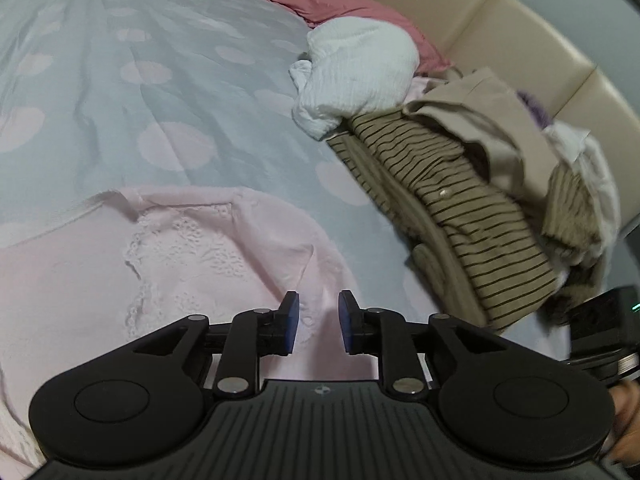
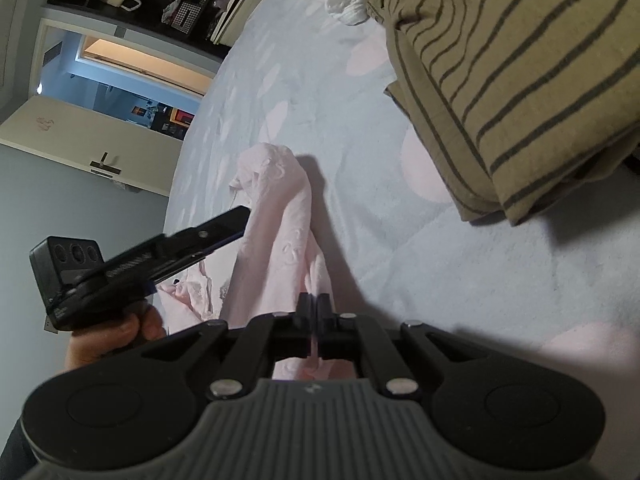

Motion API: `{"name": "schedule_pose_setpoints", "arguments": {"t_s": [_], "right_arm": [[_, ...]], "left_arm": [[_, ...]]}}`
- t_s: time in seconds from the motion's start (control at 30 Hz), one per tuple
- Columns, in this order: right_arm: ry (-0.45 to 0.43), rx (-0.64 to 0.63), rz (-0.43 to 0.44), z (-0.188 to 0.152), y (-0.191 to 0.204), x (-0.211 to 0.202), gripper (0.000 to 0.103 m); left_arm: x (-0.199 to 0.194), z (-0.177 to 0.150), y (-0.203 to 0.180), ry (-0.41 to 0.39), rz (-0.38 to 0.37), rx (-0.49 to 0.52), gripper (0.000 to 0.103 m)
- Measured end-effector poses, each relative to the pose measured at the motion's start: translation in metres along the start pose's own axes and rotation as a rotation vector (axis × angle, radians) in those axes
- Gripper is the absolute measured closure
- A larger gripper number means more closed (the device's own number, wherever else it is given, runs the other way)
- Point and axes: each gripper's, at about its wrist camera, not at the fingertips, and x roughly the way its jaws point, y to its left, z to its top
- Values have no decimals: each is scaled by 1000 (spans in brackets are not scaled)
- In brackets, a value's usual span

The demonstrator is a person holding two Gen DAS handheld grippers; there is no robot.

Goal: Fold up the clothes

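A pale pink garment (image 1: 180,264) with lace trim lies spread on the bed in the left wrist view. My left gripper (image 1: 319,322) hovers just over its near edge, jaws open, nothing between the blue pads. In the right wrist view the same pink garment (image 2: 280,232) rises in a bunched fold toward the camera. My right gripper (image 2: 316,320) is shut on its edge. The left gripper's body (image 2: 132,264), held by a hand (image 2: 116,336), shows at the left of that view.
A grey-blue bedspread (image 1: 160,80) with pink dots covers the bed. At the right sit a striped tan garment (image 1: 452,200), a beige one (image 1: 480,112), a white knit (image 1: 360,72) and a rose pillow (image 1: 332,0) by the padded headboard (image 1: 520,32). An open door (image 2: 100,136) stands beyond the bed.
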Motion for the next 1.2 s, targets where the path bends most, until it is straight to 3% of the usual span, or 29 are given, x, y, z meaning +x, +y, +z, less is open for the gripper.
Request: {"name": "schedule_pose_setpoints", "arguments": {"t_s": [0.3, 0.33, 0.37, 0.47, 0.7, 0.9, 1.0, 1.07, 1.2], "right_arm": [[1, 9, 9, -1, -6, -5, 100], [1, 9, 9, -1, -6, -5, 100], [2, 9, 9, -1, -6, -4, 100], [-3, 1, 2, -1, -5, -5, 100], [-70, 11, -3, -3, -7, -14, 100], [-81, 30, -30, -5, -9, -12, 100], [-41, 73, -40, -3, -18, -8, 92], [-40, 92, -21, -2, -24, -11, 73], [-109, 45, -29, 0, -22, -24, 73]], "left_arm": [[6, 4, 1, -6, 40, -12, 85], [9, 3, 1, 18, 41, -8, 87], [12, 2, -1, 48, 50, 9, 103], [11, -2, -5, 61, 32, 29, 103], [-32, 5, 37, -166, 37, -209, 103], [-18, -6, 46, -100, 76, -245, 103], [-13, -9, 43, -95, 69, -259, 103], [-15, -6, 40, -112, 79, -242, 98], [-31, -3, 43, -196, 167, -237, 97]]}}
